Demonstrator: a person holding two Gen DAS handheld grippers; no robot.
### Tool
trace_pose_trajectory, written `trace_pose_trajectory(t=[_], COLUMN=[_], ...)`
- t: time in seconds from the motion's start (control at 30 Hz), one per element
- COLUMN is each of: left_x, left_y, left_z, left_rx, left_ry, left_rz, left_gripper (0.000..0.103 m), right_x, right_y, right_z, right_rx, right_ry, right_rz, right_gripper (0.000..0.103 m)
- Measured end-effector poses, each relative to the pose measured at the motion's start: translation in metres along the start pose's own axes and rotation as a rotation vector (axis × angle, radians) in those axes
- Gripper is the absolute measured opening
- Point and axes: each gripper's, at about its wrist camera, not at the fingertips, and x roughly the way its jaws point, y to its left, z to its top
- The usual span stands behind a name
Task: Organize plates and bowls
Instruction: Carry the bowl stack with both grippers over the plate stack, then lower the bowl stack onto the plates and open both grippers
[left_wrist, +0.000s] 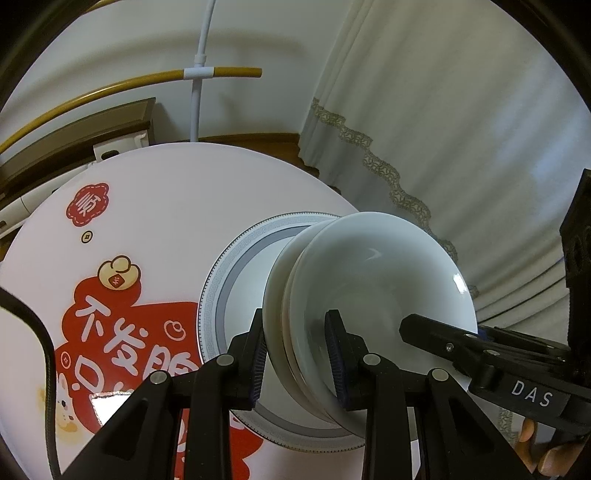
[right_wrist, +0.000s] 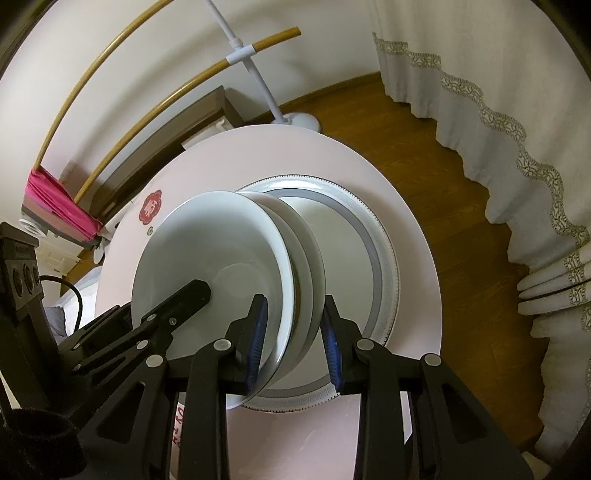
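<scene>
Gripping one small stack of white bowls (left_wrist: 369, 280) from both sides: left gripper (left_wrist: 297, 354) is clamped on the near rim of the stack, one pad inside the top bowl, the other under the lower rims. Right gripper (right_wrist: 293, 339) does the same from its side, blue pads (right_wrist: 258, 332) squeezing the rims together. Probably two grips because the stack is several pieces thick & slick; opposite pinches stop it tipping or sliding apart.

Stack sits over the big patterned plate (left_wrist: 229, 280), w/ grey ring border, which lies flat on the round table (left_wrist: 147, 206) (pink-white top, red print). Can't tell whether the bowls' foot touches the plate or hangs just above it. My read: bowls are being nested onto the plate, or lifted off it; either way the step is mid-handling, not released.

Edges/room:
- Plate is toward the right side of the table, its rim near the table edge in the right wrist view; wood floor (right_wrist: 424, 155) beyond, so drifting right is the risk.
- Left & far table area is open, decent room to shift.
- Curtain (right_wrist: 498, 110) hangs right, well apart from the grippers.
- White stand (right_wrist: 258, 81) & gold hoop (right_wrist: 129, 96) are behind the table, out of the way.
</scene>
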Motion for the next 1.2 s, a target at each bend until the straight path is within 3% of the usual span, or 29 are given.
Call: trace_pose_trajectory(t=[0.3, 0.4, 0.47, 0.6, 0.63, 0.7, 0.87, 1.07, 1.2], left_x=[0.003, 0.001, -0.004, -0.022, -0.028, -0.043, -0.079, -0.112, -0.129], left_y=[0.005, 0.004, 0.006, 0.018, 0.023, 0.031, 0.054, 0.073, 0.073], left_z=[0.004, 0.004, 0.005, 0.002, 0.0, -0.006, -0.03, -0.074, -0.106], left_rx=[-0.024, -0.018, -0.022, -0.051, -0.058, -0.06, -0.045, -0.034, 0.0], left_ry=[0.005, -0.01, -0.032, -0.072, -0.091, -0.122, -0.193, -0.234, -0.252], left_rz=[-0.004, -0.004, -0.001, 0.02, 0.022, 0.031, 0.095, 0.188, 0.233], left_gripper=[0.028, 0.033, 0.039, 0.065, 0.066, 0.067, 0.082, 0.088, 0.09], right_x=[0.0, 0.0, -0.003, -0.014, -0.018, -0.025, -0.047, -0.071, -0.081], right_y=[0.006, 0.009, 0.013, 0.014, 0.014, 0.016, 0.026, 0.047, 0.061], right_z=[0.0, -0.001, -0.002, -0.002, -0.003, -0.005, -0.022, -0.055, -0.085], right_rx=[-0.011, -0.016, -0.023, -0.026, -0.026, -0.029, -0.046, -0.099, -0.135], right_ry=[-0.009, -0.019, -0.033, -0.082, -0.095, -0.115, -0.172, -0.254, -0.29], right_rz=[-0.024, -0.035, -0.039, -0.07, -0.072, -0.084, -0.051, -0.041, -0.047], right_gripper=[0.034, 0.038, 0.049, 0.069, 0.075, 0.078, 0.086, 0.098, 0.099])
